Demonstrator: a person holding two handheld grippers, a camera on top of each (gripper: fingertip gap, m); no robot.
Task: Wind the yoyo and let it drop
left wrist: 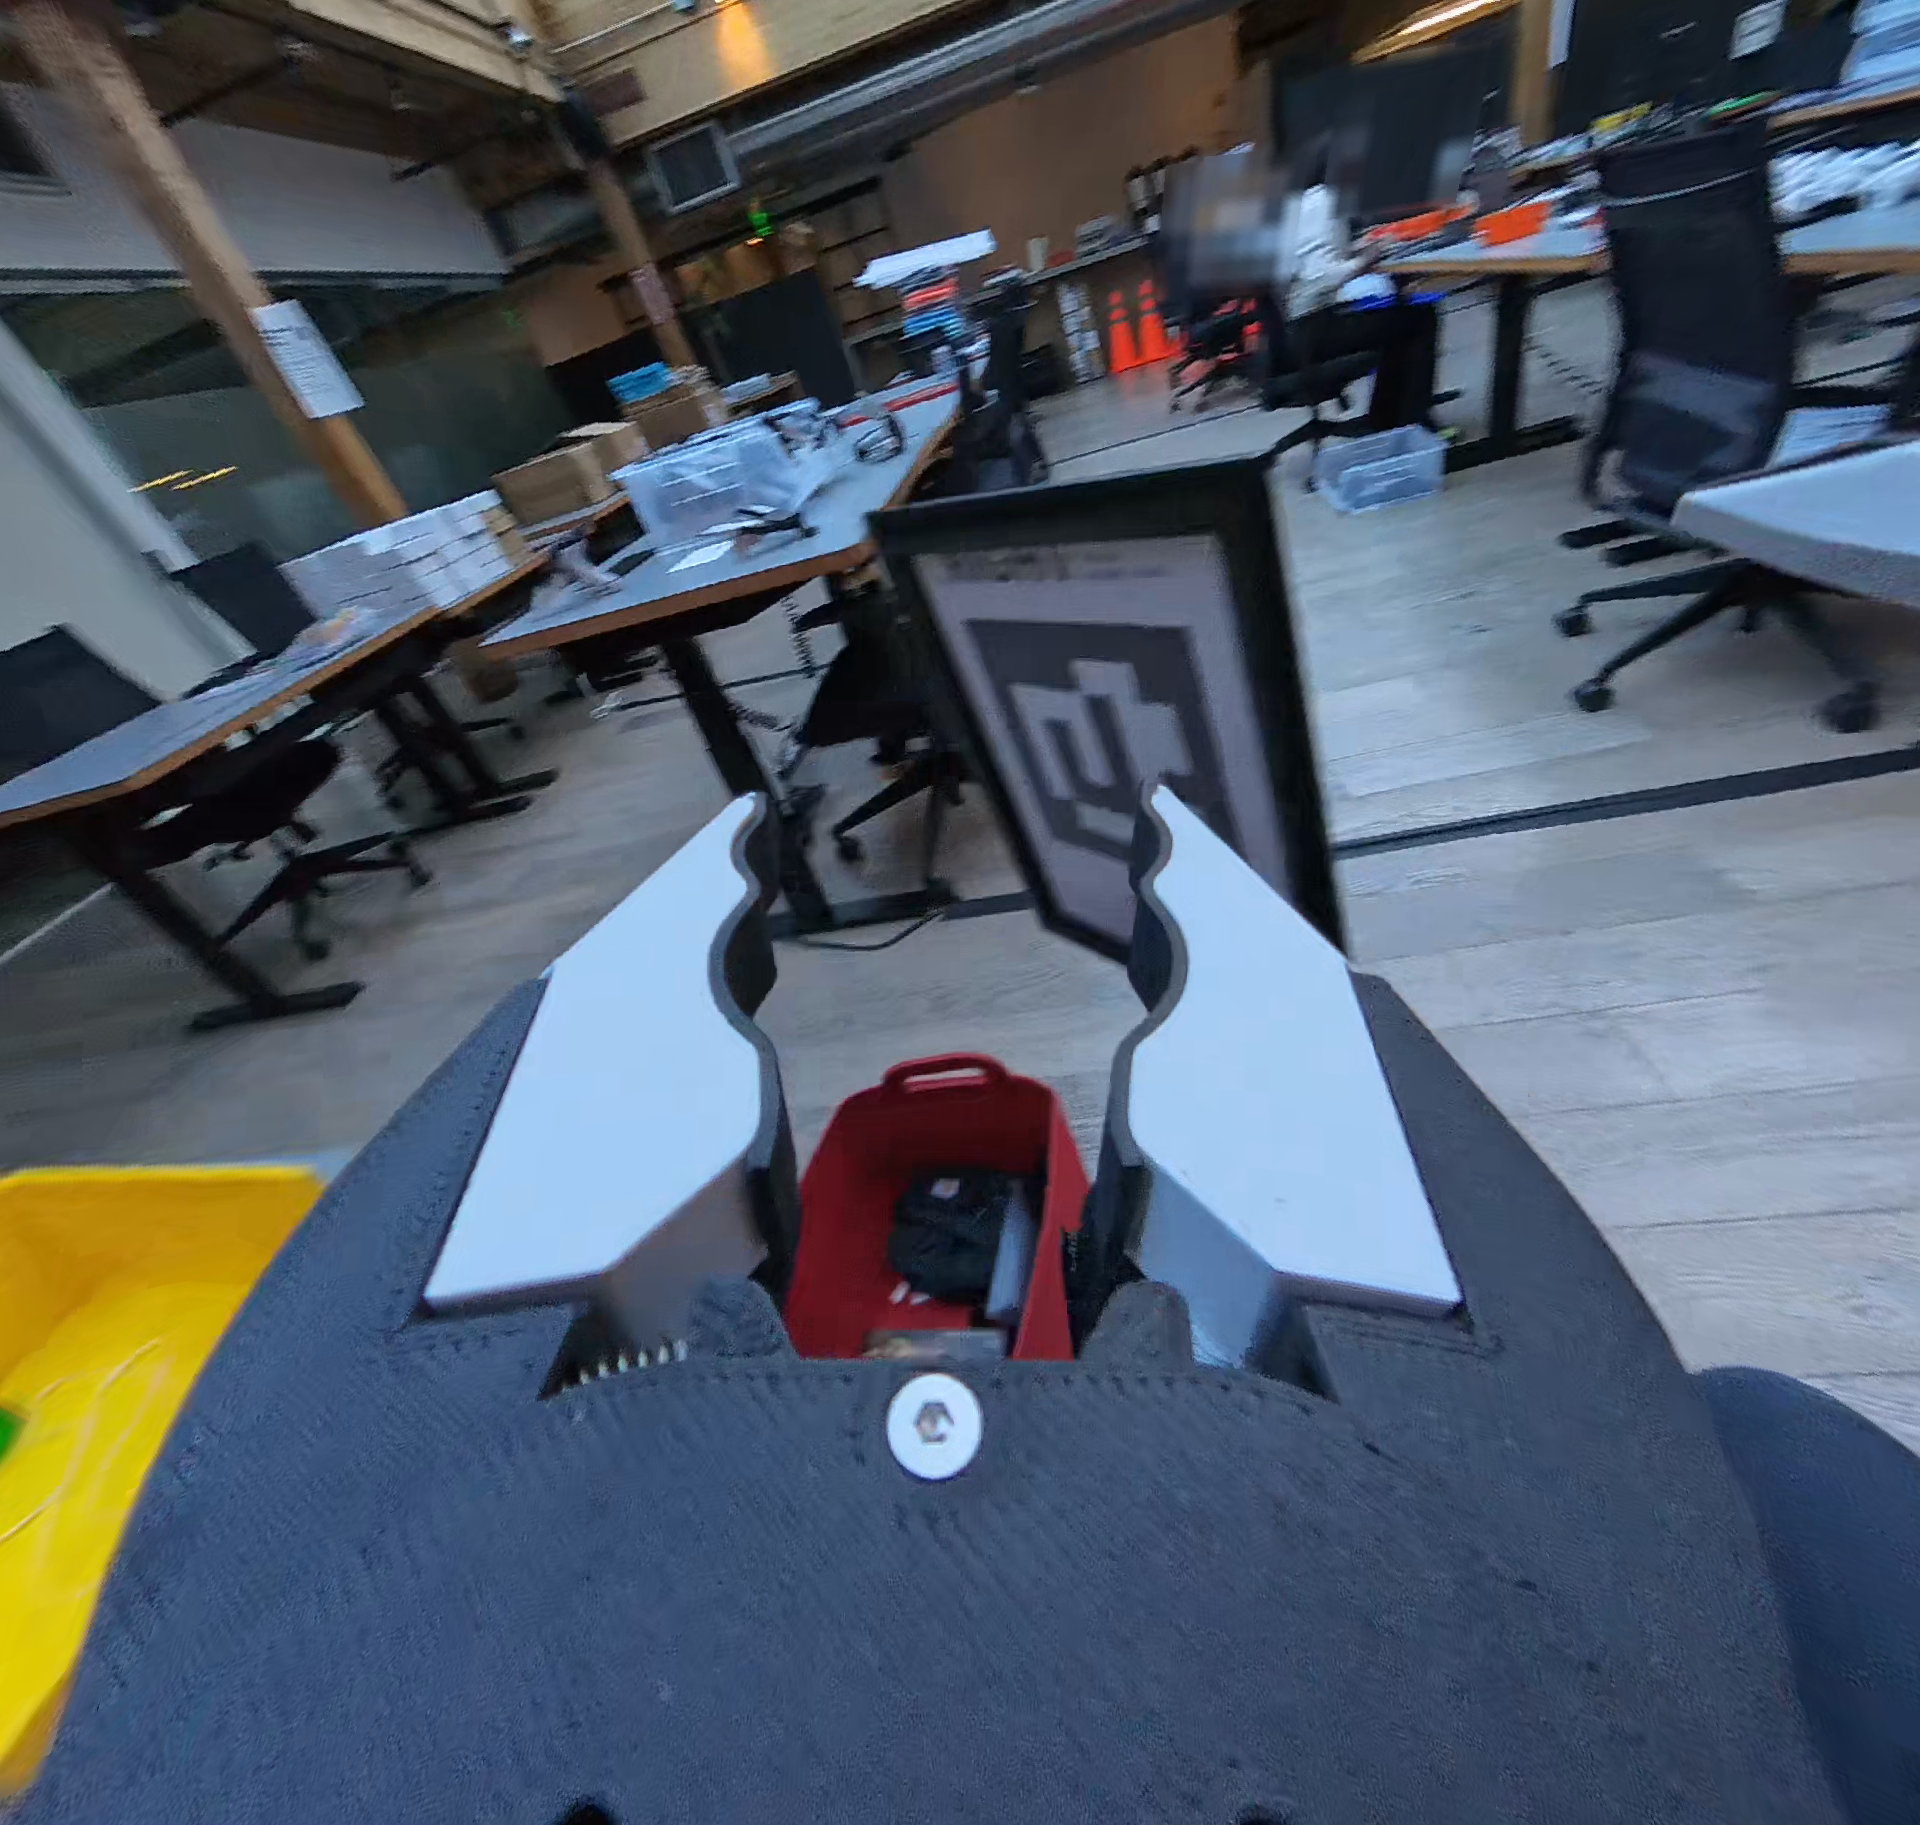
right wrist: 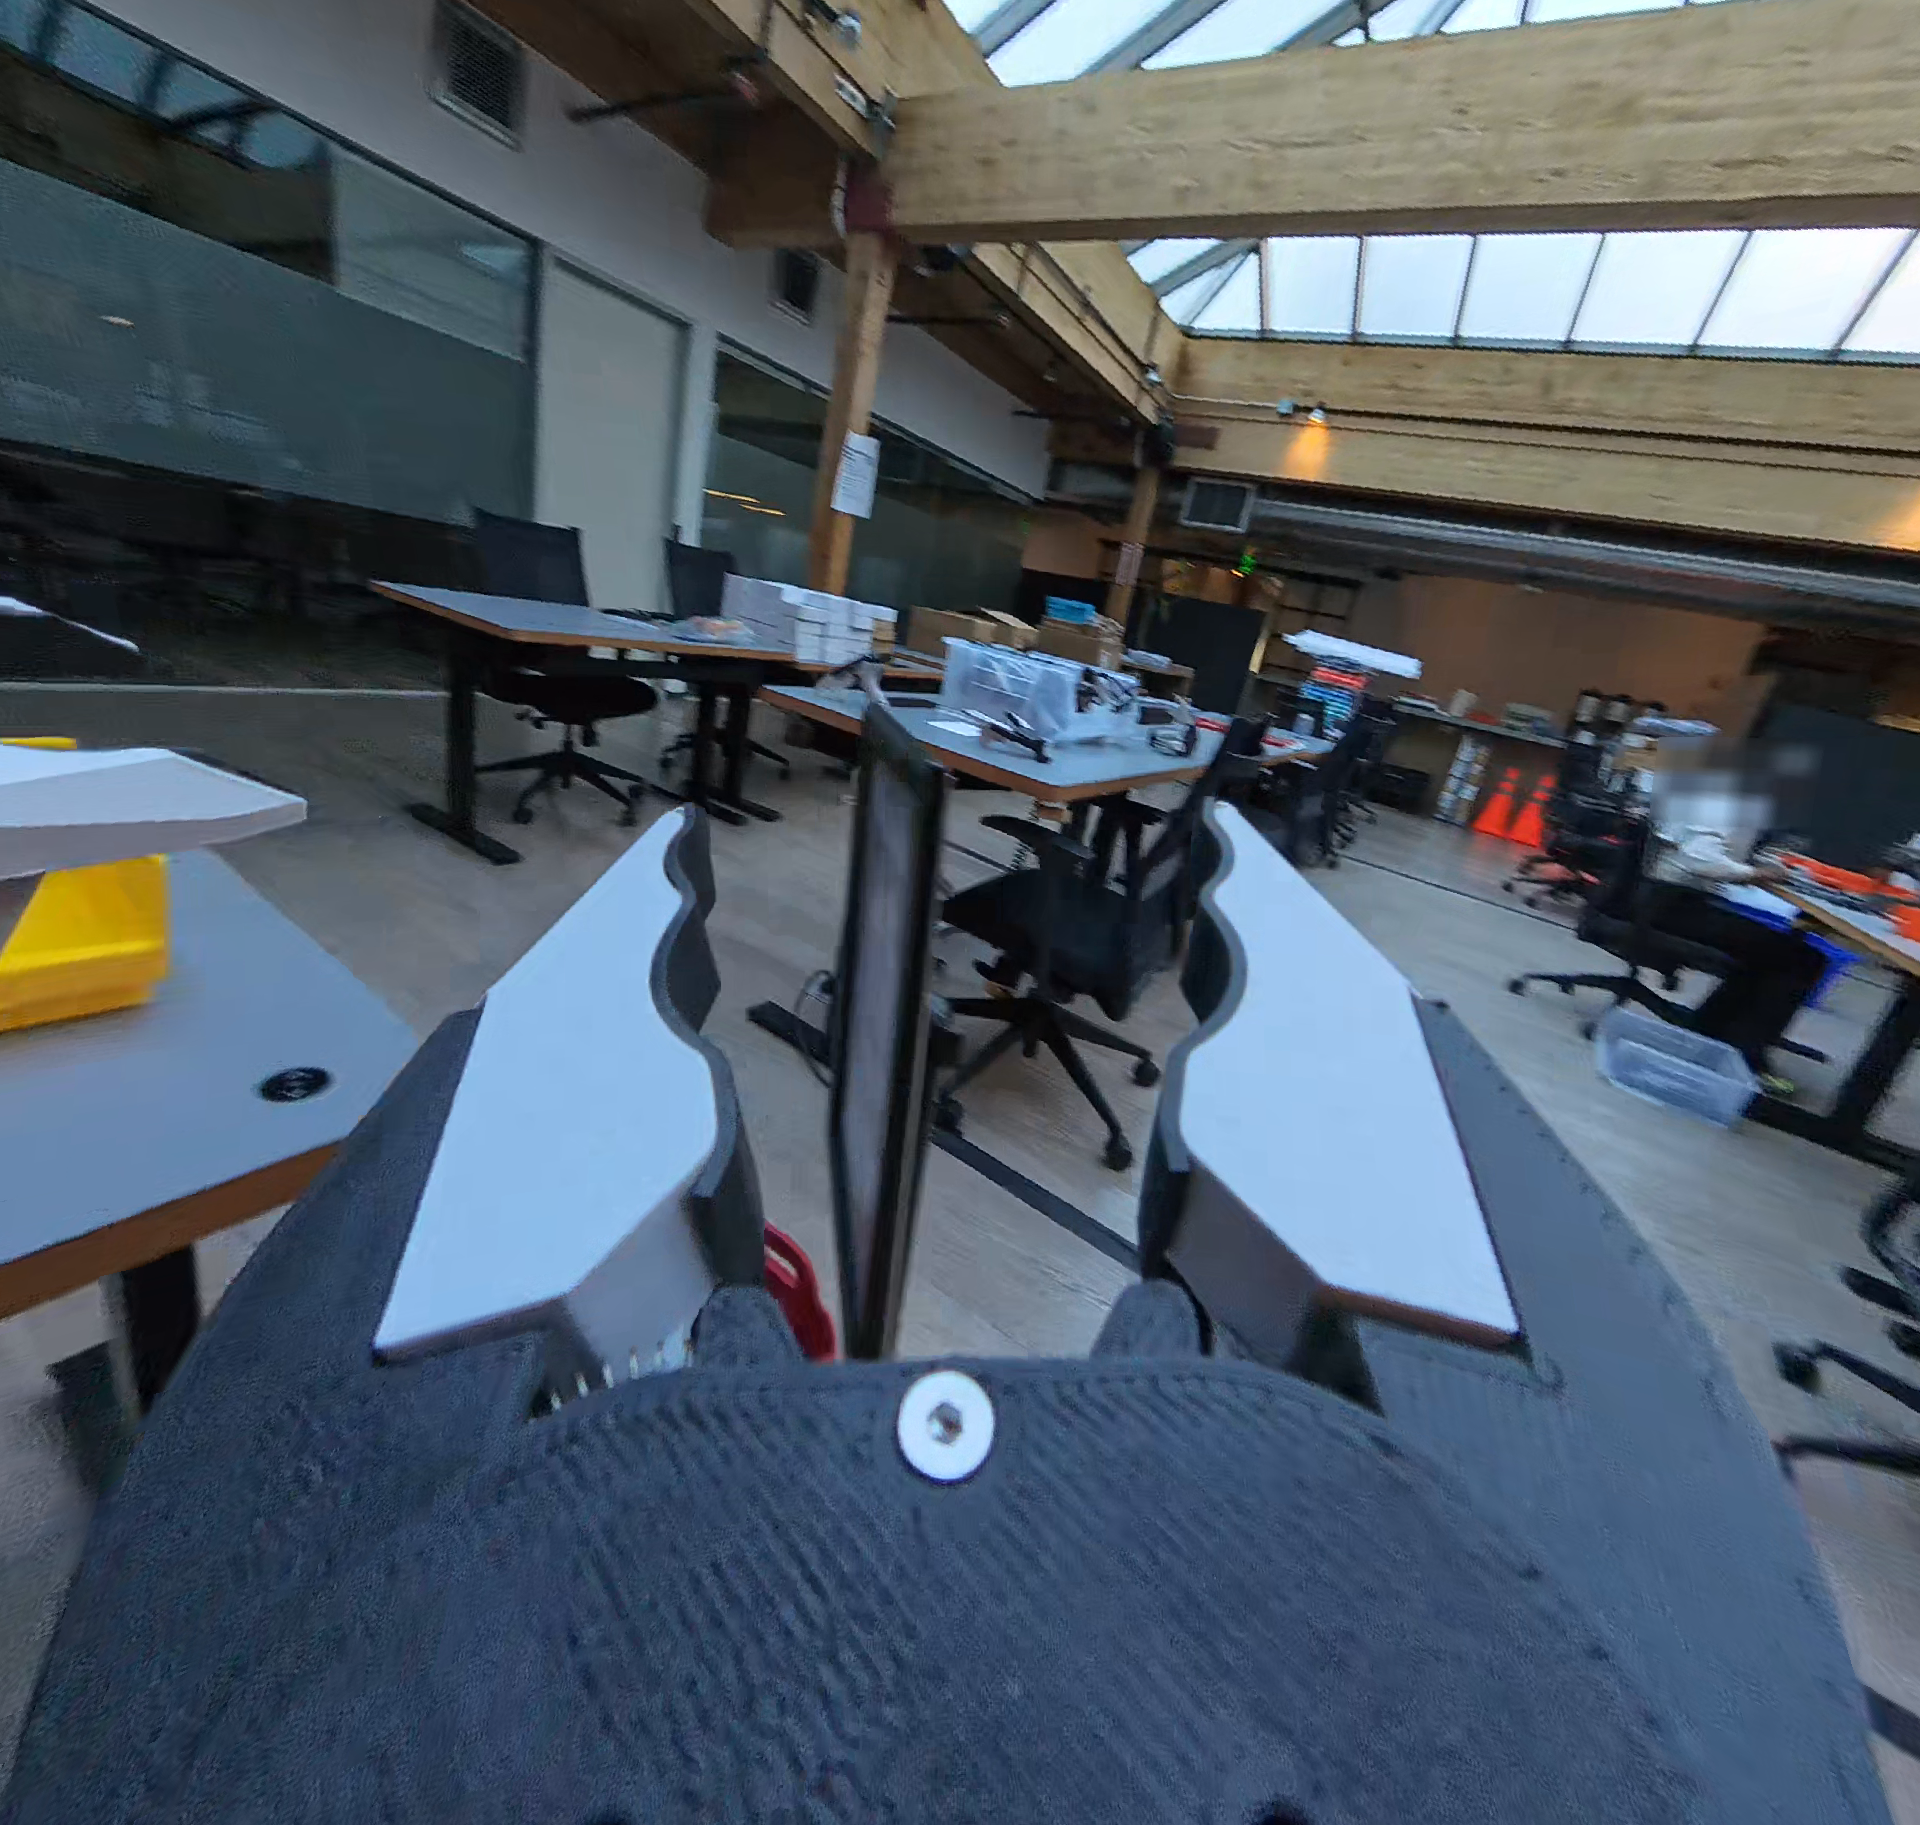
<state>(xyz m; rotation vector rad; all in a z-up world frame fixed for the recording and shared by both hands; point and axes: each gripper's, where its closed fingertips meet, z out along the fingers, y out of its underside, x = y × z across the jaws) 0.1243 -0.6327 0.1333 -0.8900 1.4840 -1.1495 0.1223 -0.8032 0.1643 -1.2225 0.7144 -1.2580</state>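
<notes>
My left gripper (left wrist: pixel 951 830) has its 2 white fingers spread apart, nothing between them, held up in the air and aimed out over the floor. My right gripper (right wrist: pixel 951 840) is the same: fingers apart, empty, pointing across the office. I can't find the yoyo in either view, so I can't tell where it is. Below the left gripper, seen through the gap, a red bin (left wrist: pixel 928 1214) sits on the floor with dark items inside; too blurry to identify them. Just past the left fingertips stands a black-framed board (left wrist: pixel 1112 715) carrying a black-and-white square marker; from the right wrist view the same board (right wrist: pixel 883 1027) shows edge-on between my fingers. A yellow bin (left wrist: pixel 94 1360) sits at lower left in the left view; in the right view it rests on a grey table (right wrist: pixel 187 1131) with the other gripper's white finger (right wrist: pixel 135 804) over it. Desks, black office chairs (right wrist: pixel 1049 923), 2 orange cones (right wrist: pixel 1517 804) and a seated person (right wrist: pixel 1714 871) sit well apart.
</notes>
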